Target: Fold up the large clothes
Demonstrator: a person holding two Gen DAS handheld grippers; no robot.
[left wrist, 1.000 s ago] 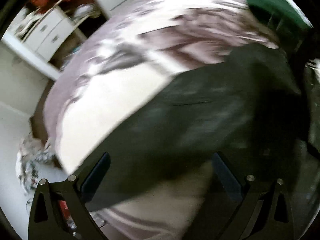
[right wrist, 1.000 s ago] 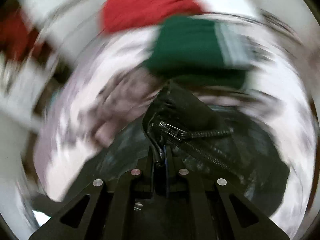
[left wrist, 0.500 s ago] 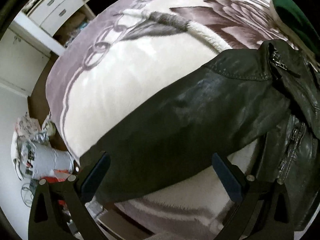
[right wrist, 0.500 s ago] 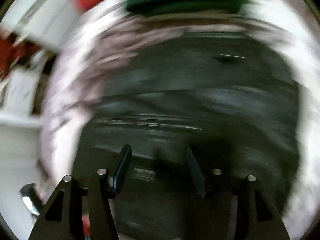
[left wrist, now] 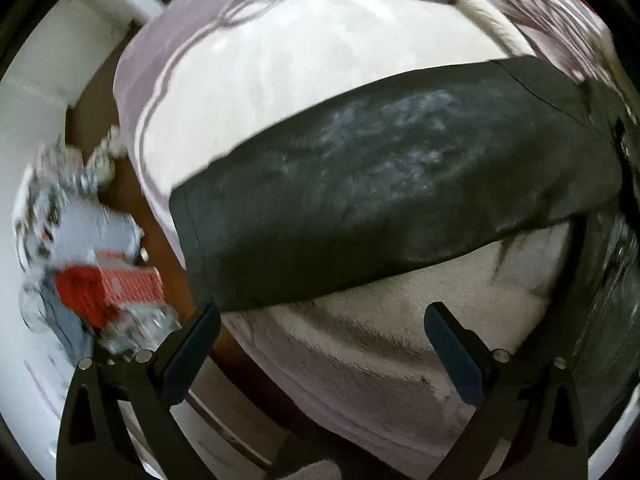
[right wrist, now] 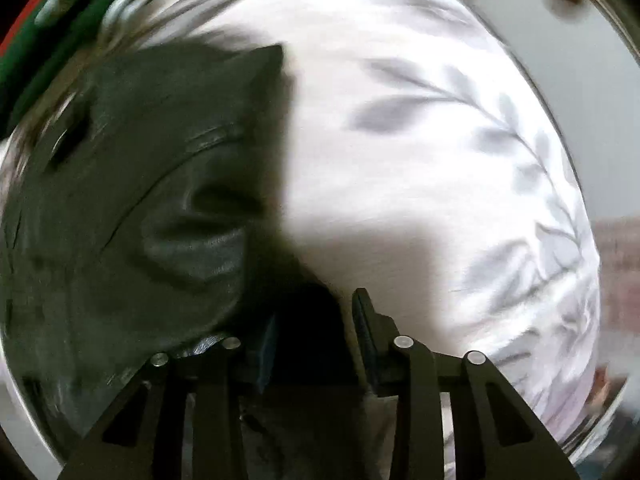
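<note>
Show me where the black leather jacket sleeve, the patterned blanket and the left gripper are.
black leather jacket sleeve (left wrist: 380,200), left wrist view, mid-sleeve.
patterned blanket (left wrist: 280,60), left wrist view, pale bare patch.
left gripper (left wrist: 320,344), left wrist view, between fingertips.

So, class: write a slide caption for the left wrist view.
Open left claw hovers over a black leather sleeve spread across the blanket.

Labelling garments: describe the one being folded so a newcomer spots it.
Find the pale patterned blanket over the bed. Across it lies a black leather jacket, one sleeve stretched flat. It is the only black, shiny piece; the nearby green garment is matte.
</note>
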